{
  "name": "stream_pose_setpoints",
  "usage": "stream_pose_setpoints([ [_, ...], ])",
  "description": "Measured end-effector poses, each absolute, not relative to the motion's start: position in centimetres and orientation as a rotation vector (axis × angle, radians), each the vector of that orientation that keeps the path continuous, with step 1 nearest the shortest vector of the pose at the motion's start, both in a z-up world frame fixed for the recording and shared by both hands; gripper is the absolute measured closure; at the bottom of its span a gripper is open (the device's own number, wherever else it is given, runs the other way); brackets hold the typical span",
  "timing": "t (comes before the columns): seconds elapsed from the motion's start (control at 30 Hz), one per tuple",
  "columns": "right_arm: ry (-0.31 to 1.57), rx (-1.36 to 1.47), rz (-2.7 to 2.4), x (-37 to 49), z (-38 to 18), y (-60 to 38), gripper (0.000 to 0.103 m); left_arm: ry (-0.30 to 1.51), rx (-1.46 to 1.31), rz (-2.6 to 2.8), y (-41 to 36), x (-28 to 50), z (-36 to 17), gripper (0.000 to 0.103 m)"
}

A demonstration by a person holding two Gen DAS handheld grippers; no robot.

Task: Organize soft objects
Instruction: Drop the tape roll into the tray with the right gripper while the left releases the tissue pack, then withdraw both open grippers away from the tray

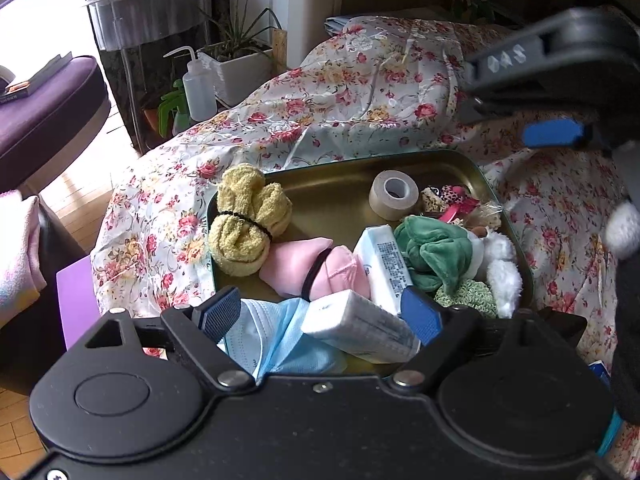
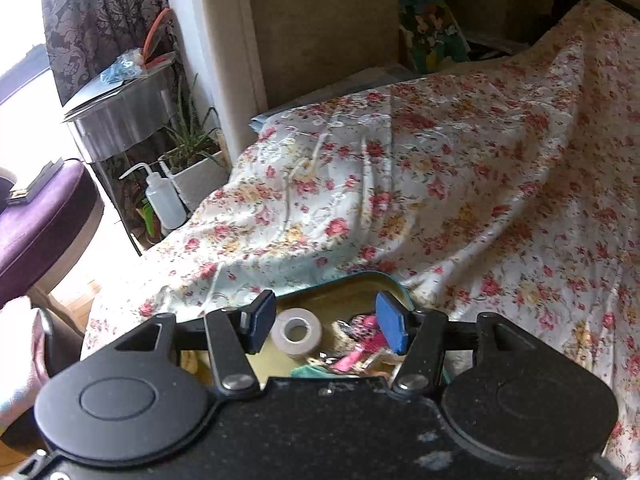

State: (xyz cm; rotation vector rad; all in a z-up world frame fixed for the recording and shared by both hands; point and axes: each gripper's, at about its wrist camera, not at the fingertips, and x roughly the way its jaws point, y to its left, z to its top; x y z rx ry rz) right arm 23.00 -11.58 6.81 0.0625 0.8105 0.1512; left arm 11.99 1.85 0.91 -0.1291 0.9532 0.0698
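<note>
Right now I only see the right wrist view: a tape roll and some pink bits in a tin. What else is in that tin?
Observer: A yellow towel bundle tied with a black band sits at the left edge of the tin, touching a pink bundle.
Operator: And where is the left gripper?
Observer: The left gripper is open at the tin's near end, with a tissue pack lying between its fingers, not squeezed.
Operator: Anything under that pack?
Observer: A blue face mask lies beside and partly beneath it.
</note>
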Motion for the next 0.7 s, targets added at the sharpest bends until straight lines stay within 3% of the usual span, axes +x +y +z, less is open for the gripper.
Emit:
stream_pose_setpoints([
  [0.7, 0.788, 0.041, 0.075, 13.4, 3.6, -16.8, 0.034, 0.897, -0.098, 0.130, 1.4, 9.5, 1.5, 0.019],
])
